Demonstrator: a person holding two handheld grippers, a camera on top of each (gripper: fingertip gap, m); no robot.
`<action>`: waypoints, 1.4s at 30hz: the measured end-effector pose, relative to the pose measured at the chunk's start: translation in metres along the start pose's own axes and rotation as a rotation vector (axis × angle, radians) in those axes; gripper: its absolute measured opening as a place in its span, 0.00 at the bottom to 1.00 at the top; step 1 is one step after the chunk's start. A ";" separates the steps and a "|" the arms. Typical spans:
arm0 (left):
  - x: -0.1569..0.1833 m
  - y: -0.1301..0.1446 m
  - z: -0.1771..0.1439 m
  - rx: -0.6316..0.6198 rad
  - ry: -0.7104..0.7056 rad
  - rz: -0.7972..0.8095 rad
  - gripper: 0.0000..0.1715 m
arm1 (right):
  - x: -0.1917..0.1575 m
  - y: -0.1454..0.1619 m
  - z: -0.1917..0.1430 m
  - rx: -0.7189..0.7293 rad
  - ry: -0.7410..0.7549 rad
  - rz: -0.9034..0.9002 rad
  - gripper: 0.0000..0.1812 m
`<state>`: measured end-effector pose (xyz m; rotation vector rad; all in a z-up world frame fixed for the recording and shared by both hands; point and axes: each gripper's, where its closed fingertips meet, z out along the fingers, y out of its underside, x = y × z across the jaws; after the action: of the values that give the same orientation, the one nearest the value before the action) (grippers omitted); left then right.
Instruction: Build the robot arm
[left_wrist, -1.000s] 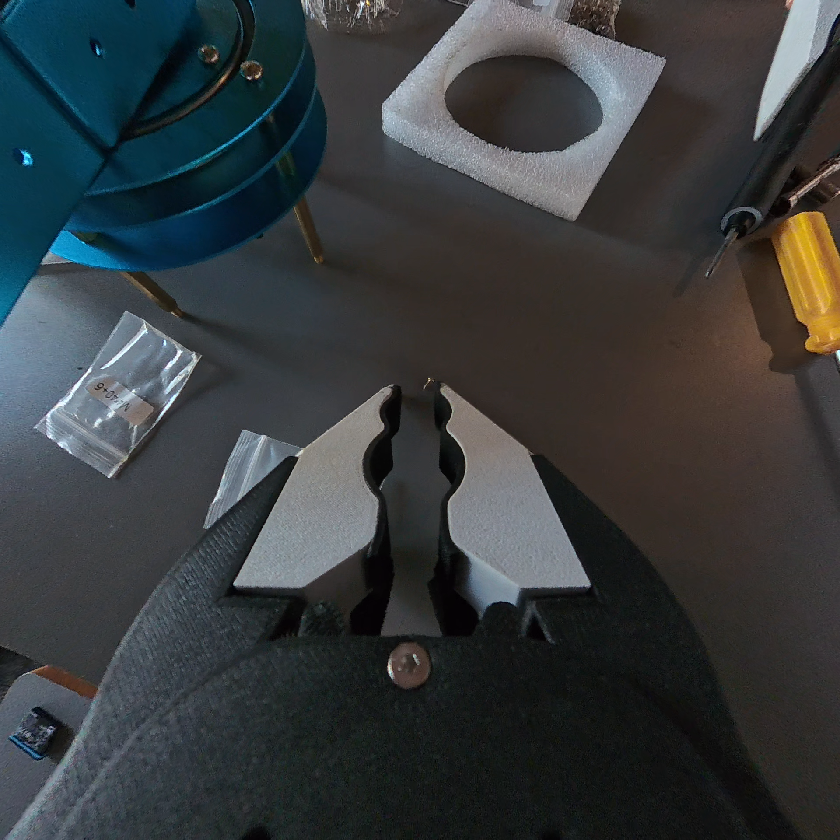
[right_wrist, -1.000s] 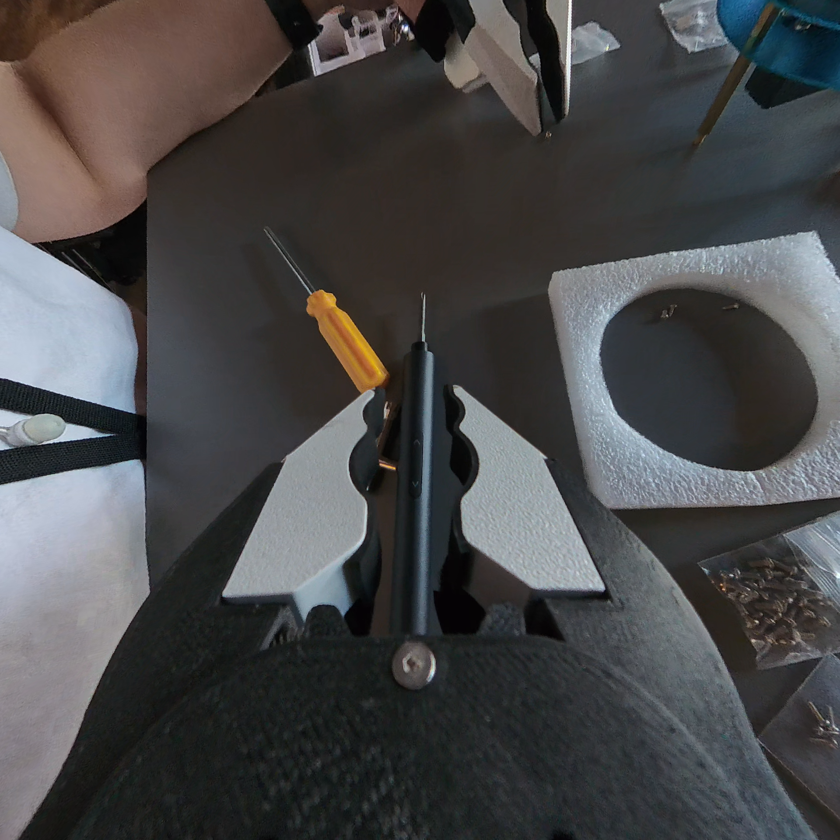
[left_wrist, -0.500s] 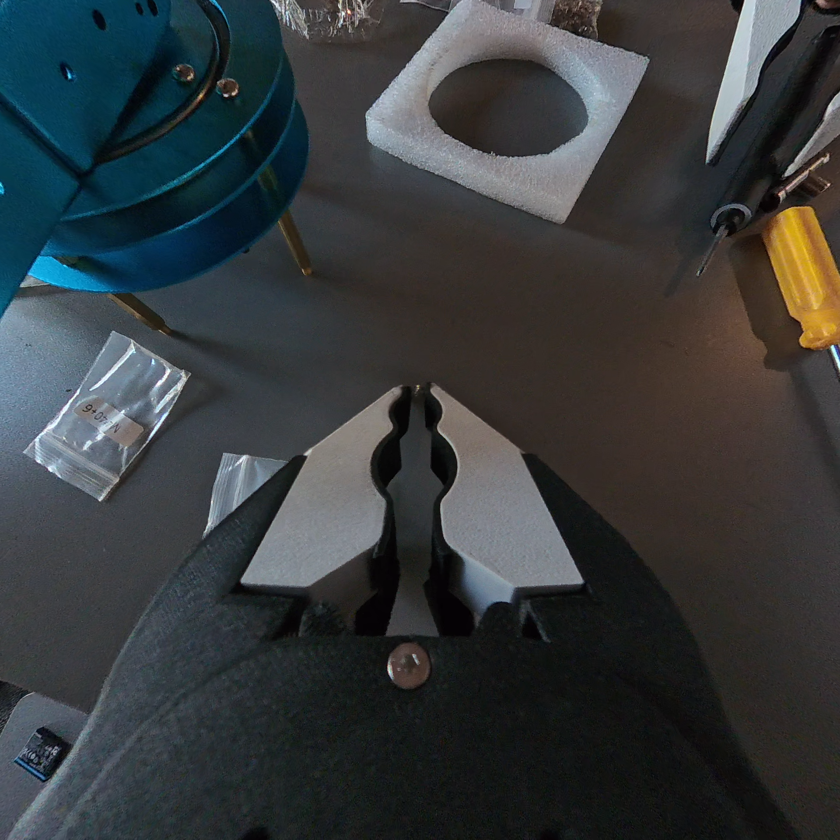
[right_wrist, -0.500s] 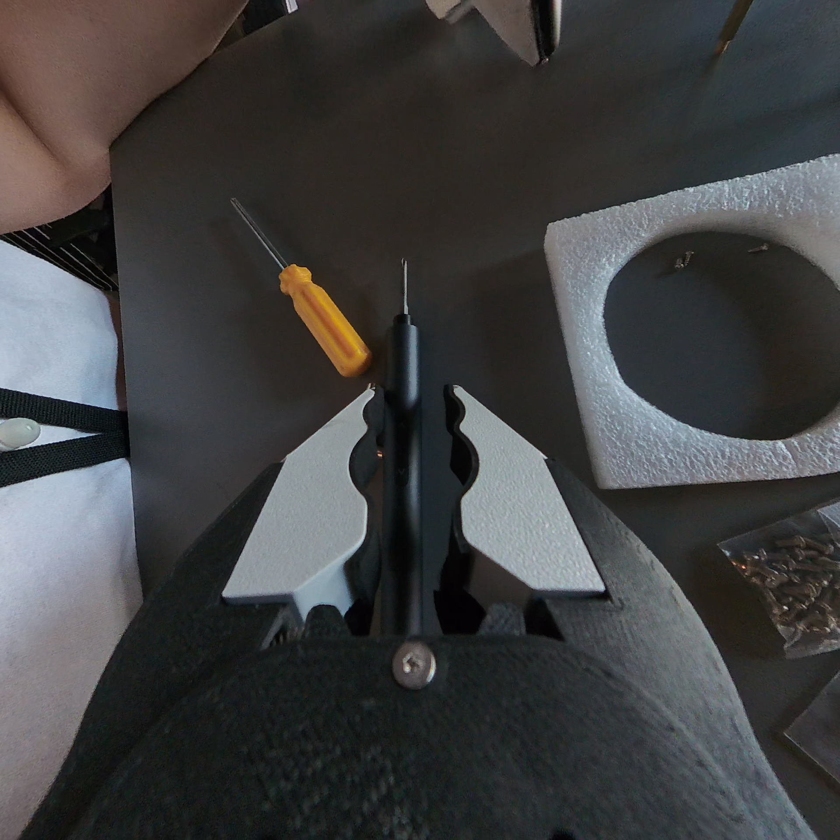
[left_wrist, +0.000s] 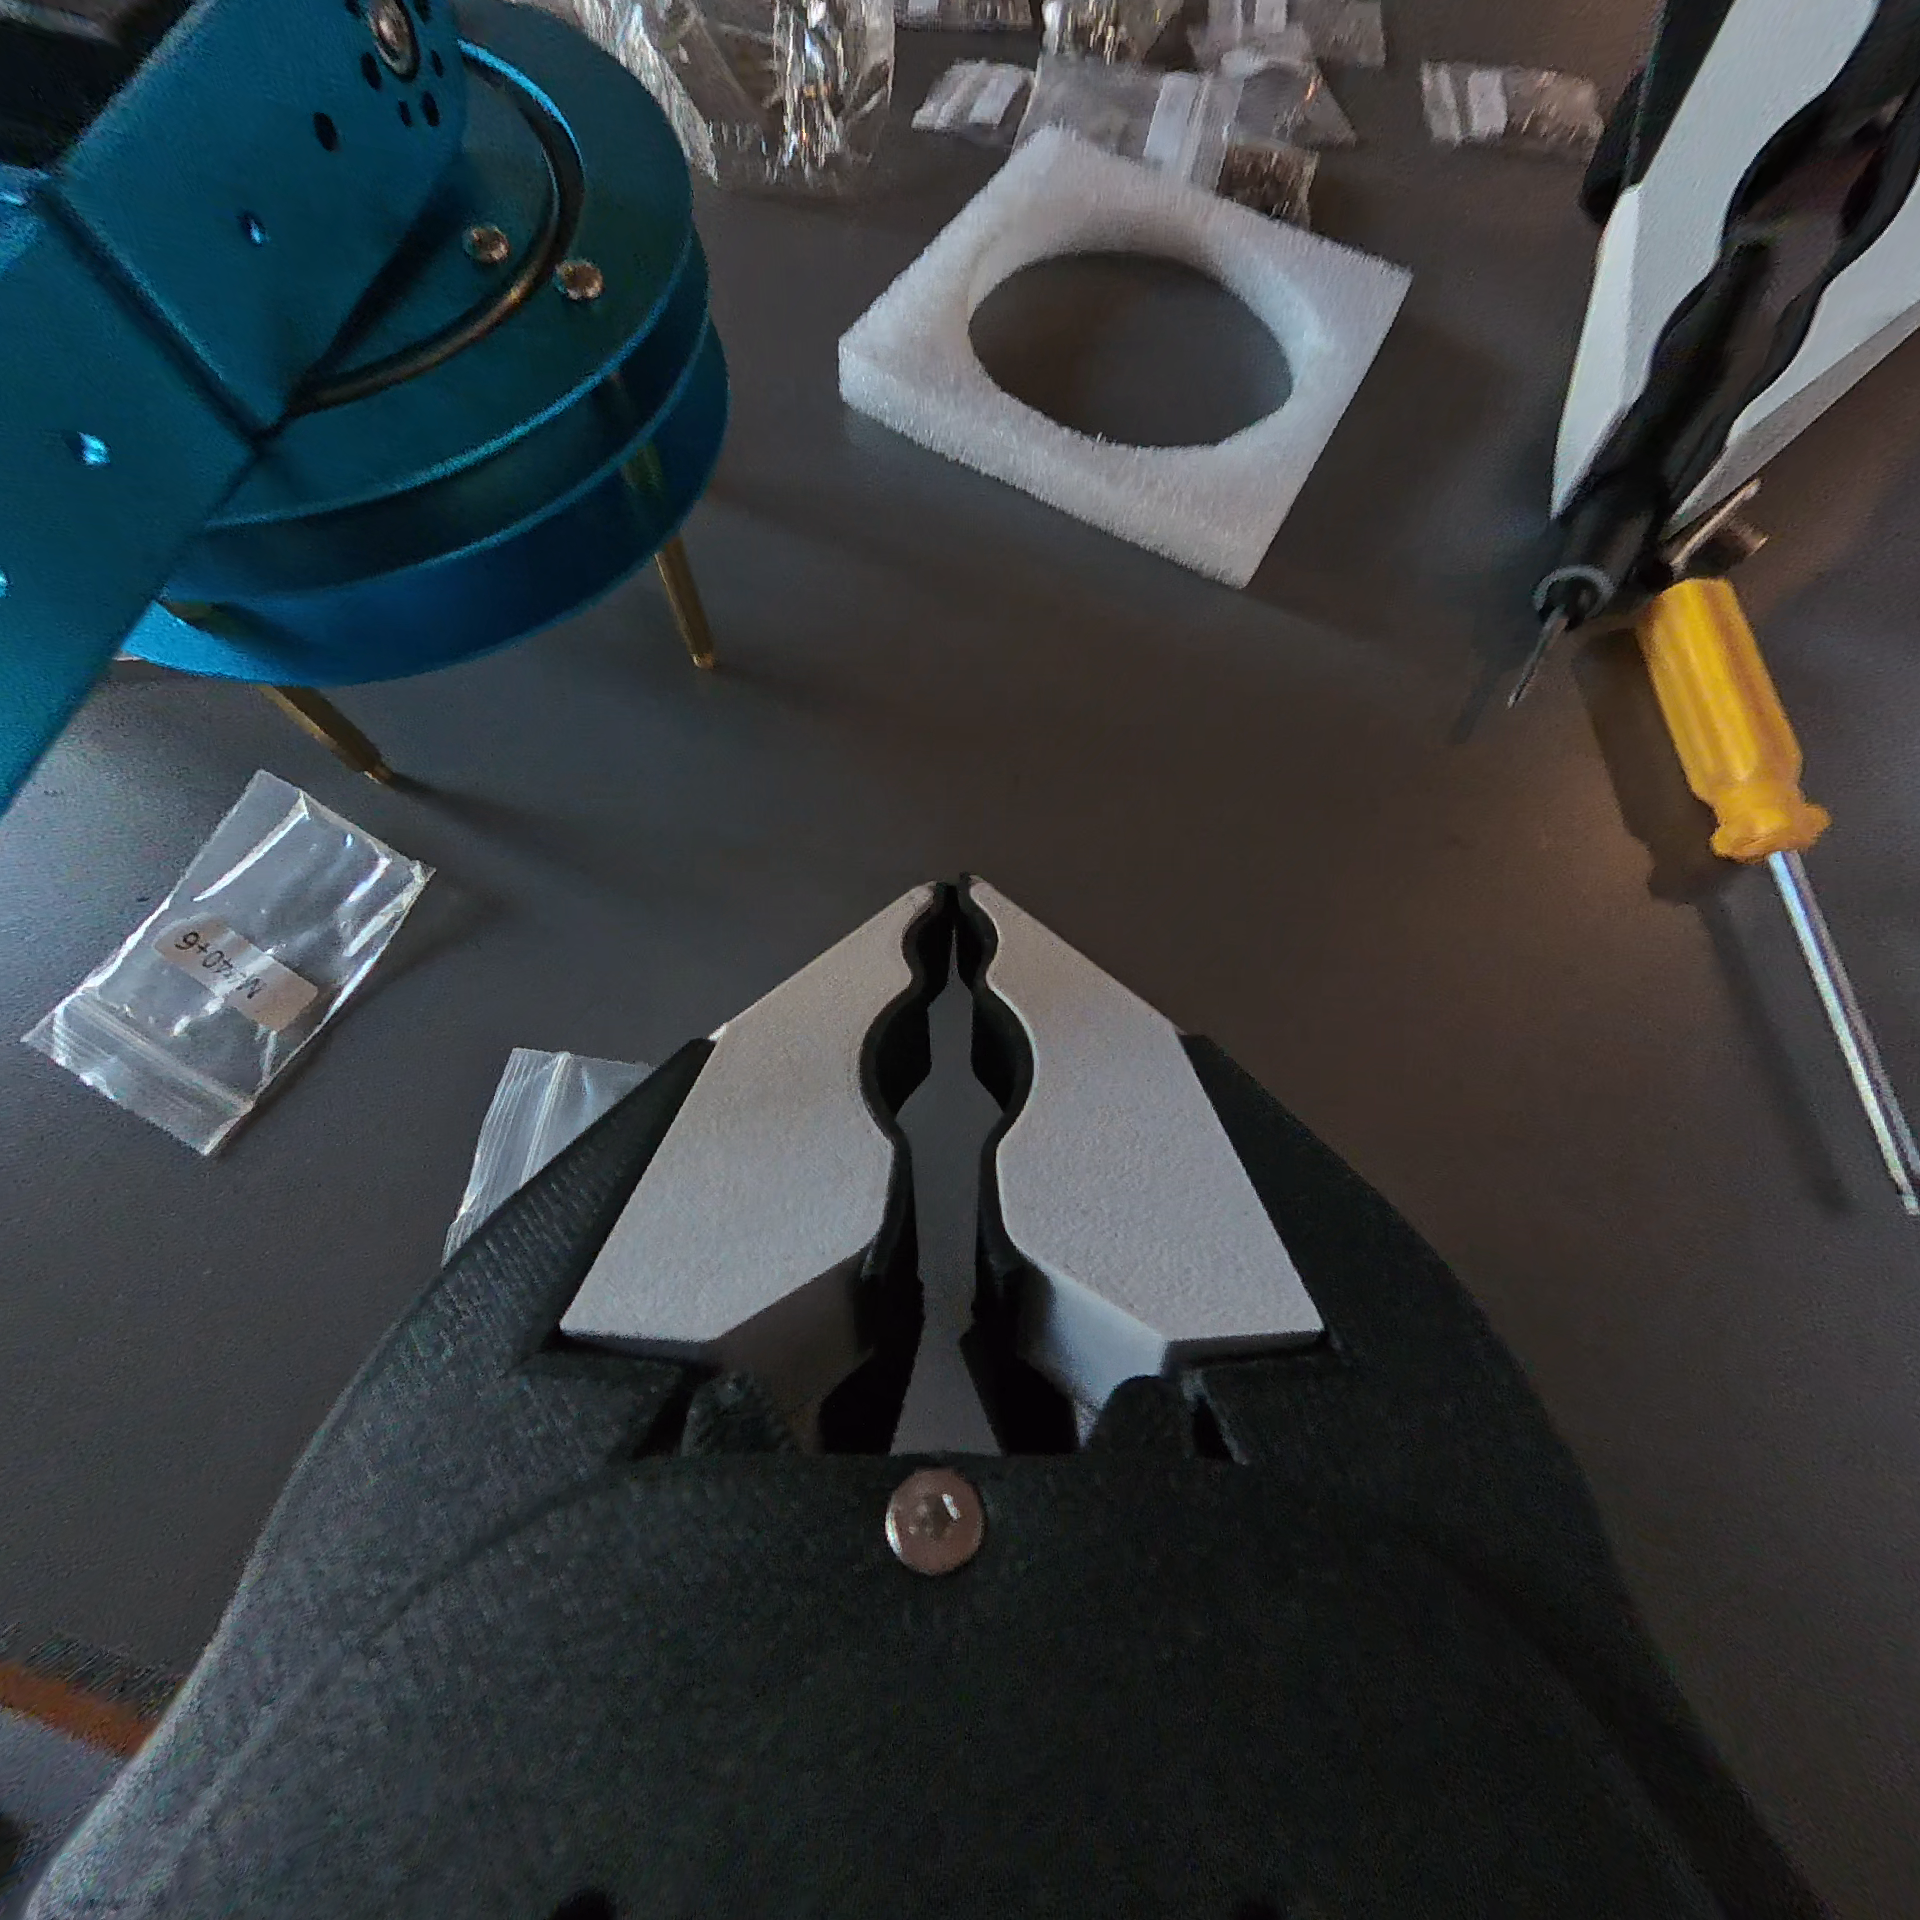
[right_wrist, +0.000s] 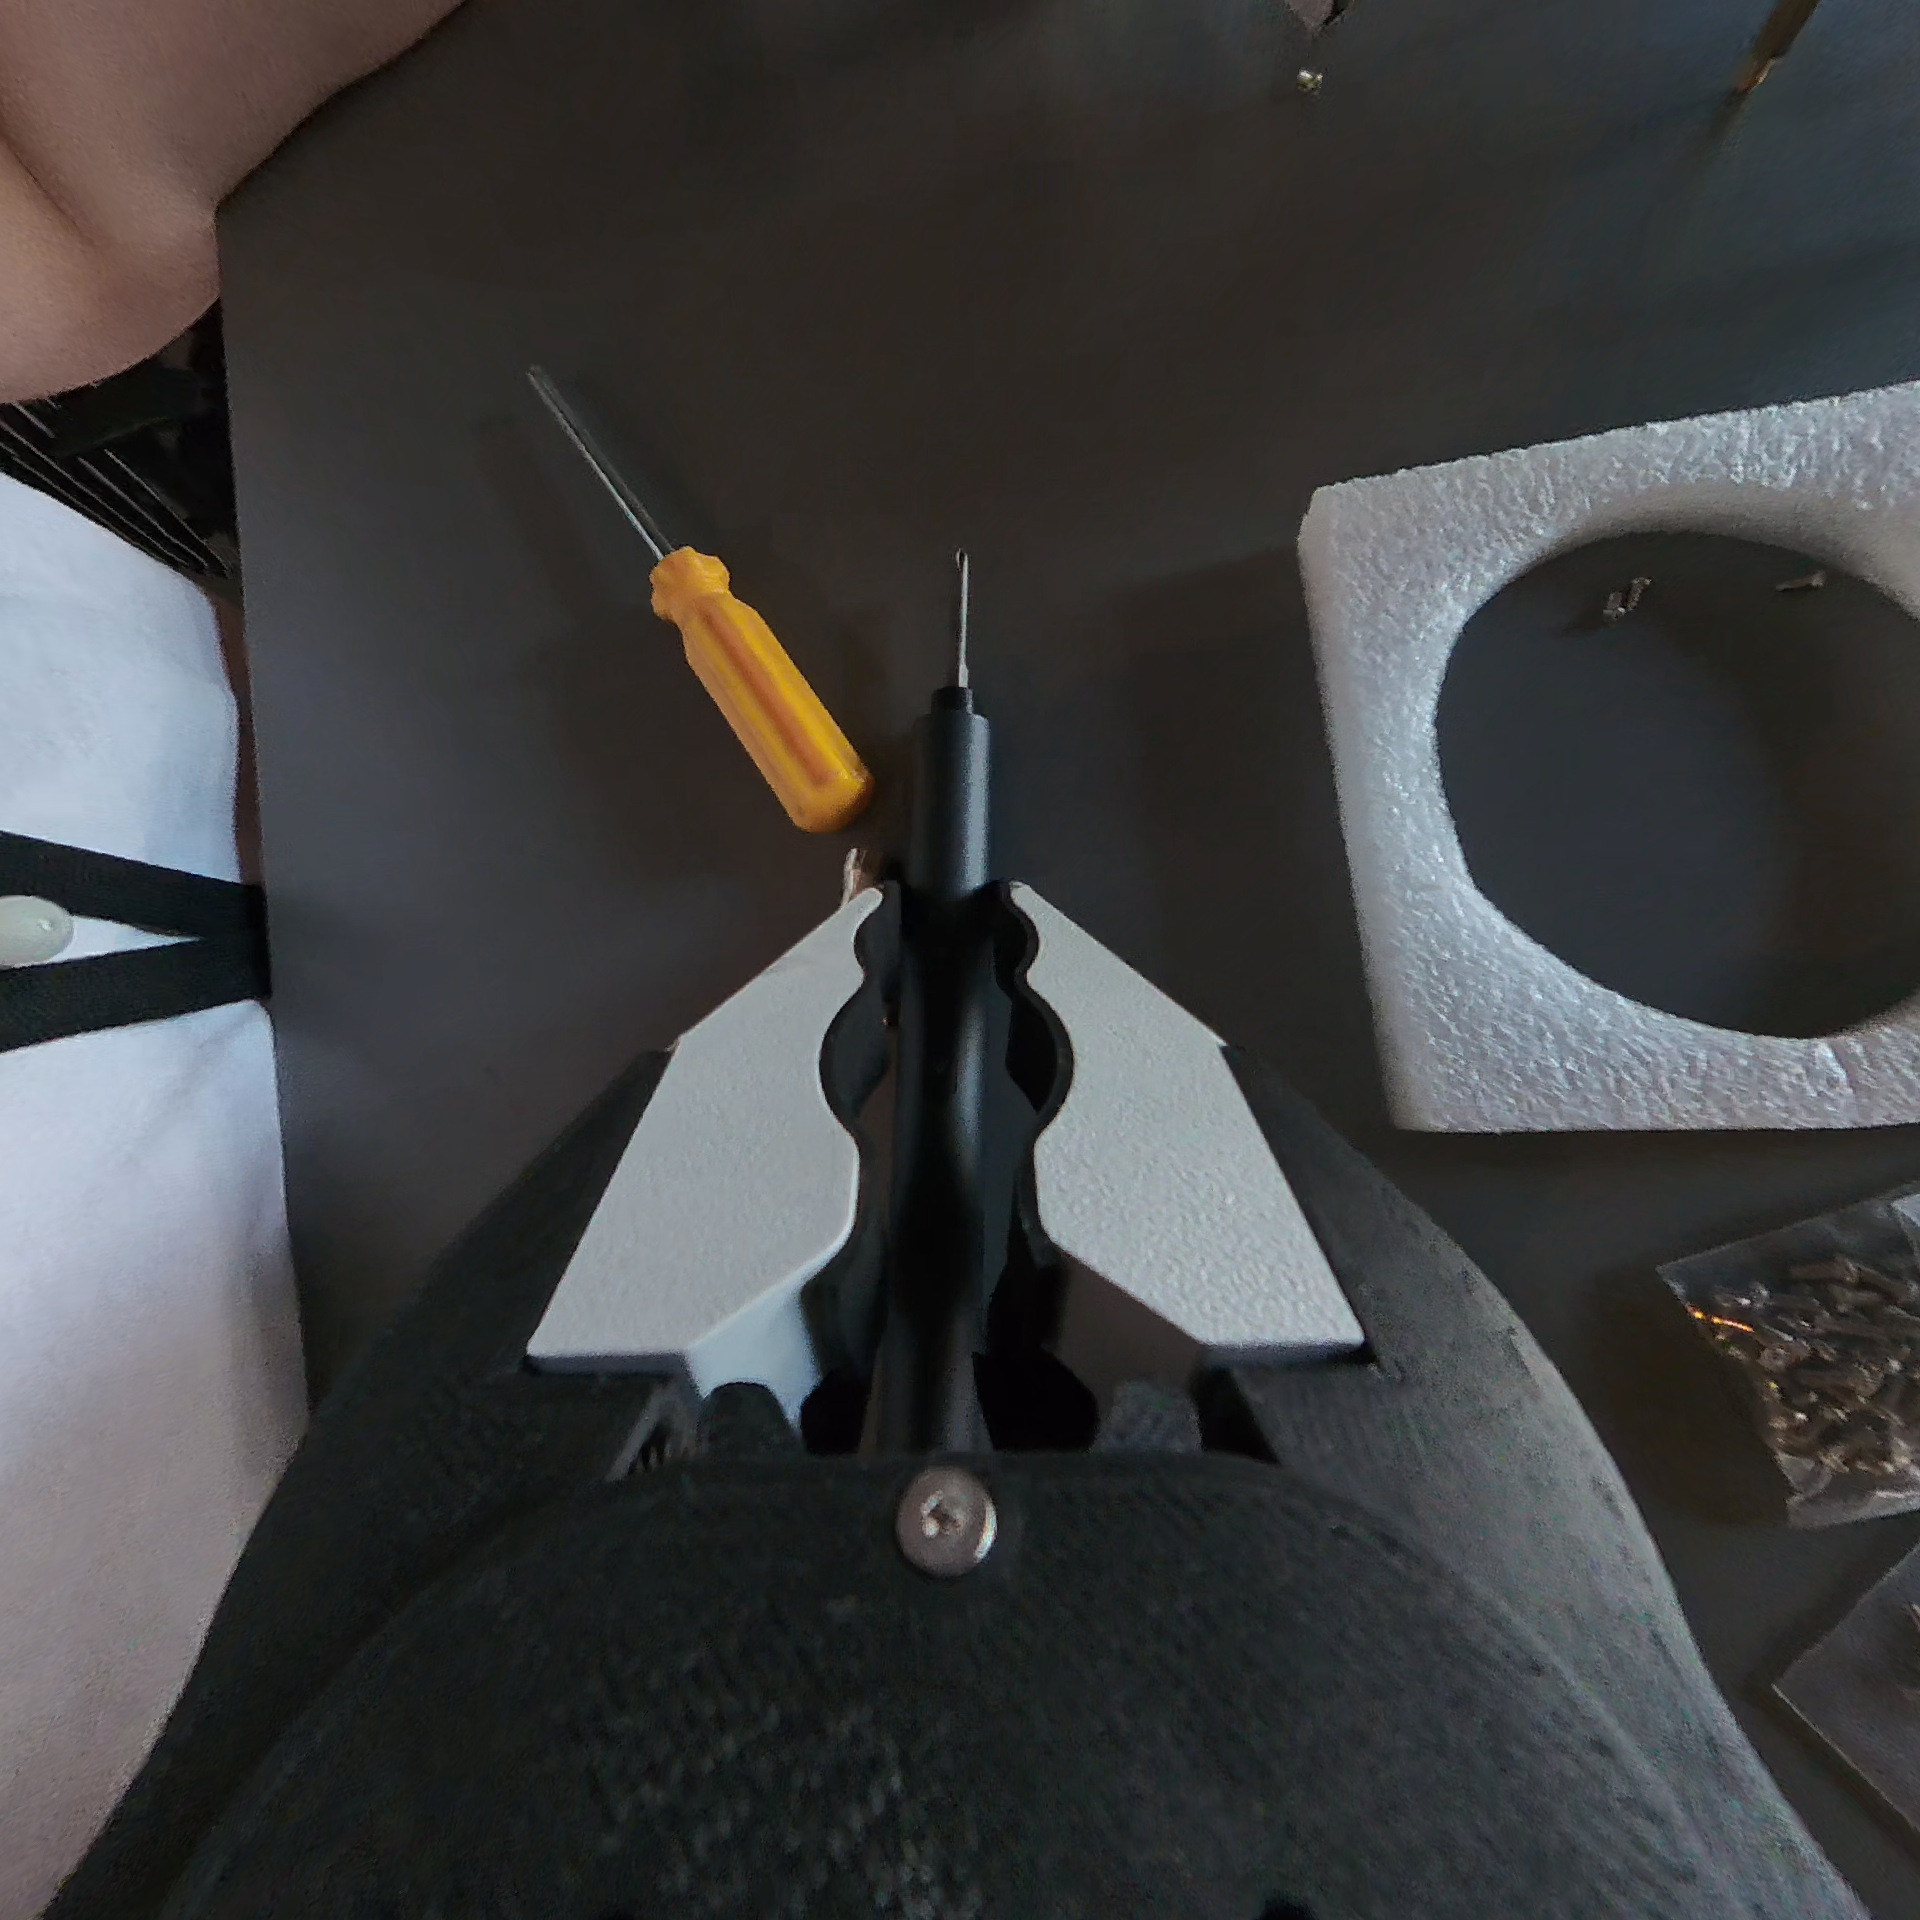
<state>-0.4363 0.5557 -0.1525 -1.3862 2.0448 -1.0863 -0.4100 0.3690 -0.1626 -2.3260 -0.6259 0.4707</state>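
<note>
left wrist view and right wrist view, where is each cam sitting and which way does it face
Left wrist view: sits behind the left gripper, its jaws closed, looking along them over the dark table toward a blue disc assembly, white foam frame and the right gripper.
Right wrist view: sits behind the right gripper, clamped on a black screwdriver, facing the table edge; a person's arm and white clothing show.
Shared: foam frame, yellow screwdriver, black screwdriver.
</note>
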 end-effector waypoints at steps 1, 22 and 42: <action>0.001 -0.003 -0.001 0.018 0.011 -0.011 0.00 | 0.000 0.000 0.000 -0.001 0.008 -0.014 0.09; 0.000 0.013 0.003 -0.109 -0.059 0.044 0.05 | 0.004 -0.002 0.001 0.008 0.026 -0.019 0.09; 0.014 -0.005 -0.001 -0.017 0.021 0.062 0.00 | 0.008 -0.012 -0.007 0.061 0.064 -0.034 0.09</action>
<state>-0.4396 0.5425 -0.1475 -1.3160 2.1027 -1.0638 -0.4035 0.3771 -0.1506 -2.2602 -0.6116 0.3928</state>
